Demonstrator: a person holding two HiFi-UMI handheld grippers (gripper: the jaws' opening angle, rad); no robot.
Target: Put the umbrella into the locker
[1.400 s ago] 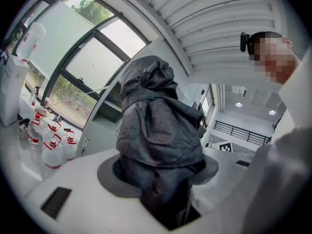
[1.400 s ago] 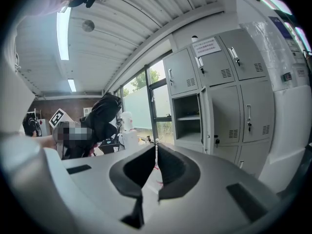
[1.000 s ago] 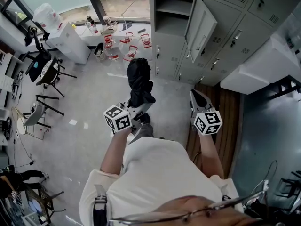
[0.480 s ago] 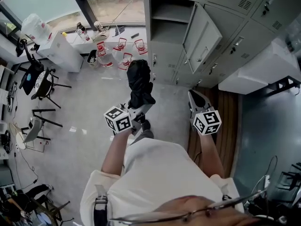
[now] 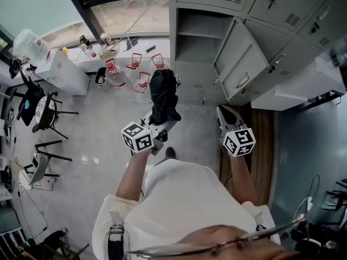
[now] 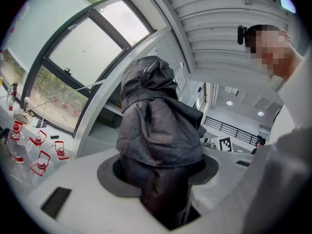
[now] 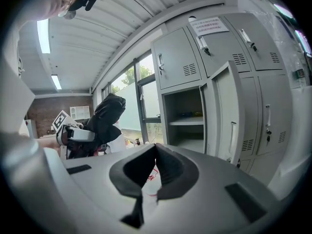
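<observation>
The umbrella (image 5: 163,93) is a folded bundle of black cloth, and it stands up out of my left claw (image 5: 161,124), whose jaws pinch it low on the bundle. In the left gripper view the dark folds (image 6: 158,130) rise from between the jaws (image 6: 161,184) and fill the middle of the frame. It is outside the locker (image 5: 198,37), held in the air in front of the grey bank, a little left of the open compartment. My right claw (image 5: 225,114) is well apart from it on the other side. Its jaw tips are pressed together (image 7: 155,147) with nothing in them, and it faces the locker front.

The open compartment (image 7: 185,121) has a shelf across it, and its door (image 5: 238,64) swings out to the right with the handle showing. The other doors round it are shut, each with vents and a small latch.

Below me is a pale, glossy grey floor (image 5: 97,140), and a strip of brown wood boards (image 5: 265,140) lies under my right arm. Left of the lockers a tall window (image 5: 124,10) in dark frames runs along the wall. At its foot stand clear water bottles (image 5: 135,72) with red handles. Farther left are a white cabinet (image 5: 59,72) and some black chairs (image 5: 40,110). To the right of the lockers a white counter (image 5: 293,85) juts out over a darker floor.
</observation>
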